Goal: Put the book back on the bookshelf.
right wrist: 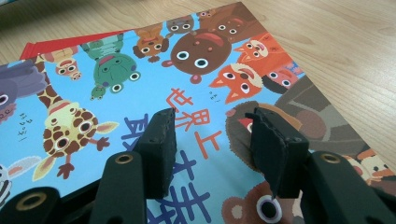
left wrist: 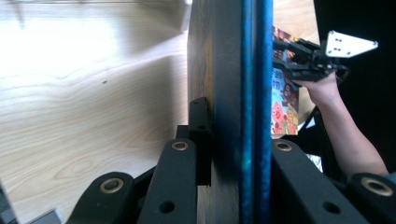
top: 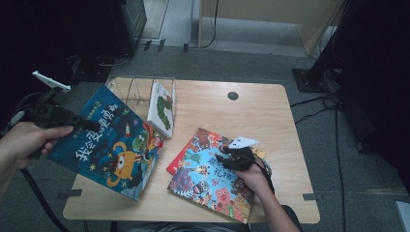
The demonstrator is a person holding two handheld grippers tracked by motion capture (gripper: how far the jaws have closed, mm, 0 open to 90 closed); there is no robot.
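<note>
Blue picture book (top: 109, 145), held off the surface's left front corner, tilted, cover up: dark blue with white characters and an orange monster. Left claw (top: 80, 123) clamped on its upper left edge; in the left gripper view the book (left wrist: 247, 93) sits edge-on between the jaws. Judged a thin, stiff hardcover, light but glossy, apt to swing from an edge grip; best taken near the spine. Right claw (right wrist: 210, 140) stands apart, hovering over the animal-cover book (top: 212, 176) near the front edge.

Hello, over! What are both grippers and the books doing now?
Left hand-held gripper shut on blue book, lifted. Right hand-held gripper open over animal book. Clear rack beyond.
</note>
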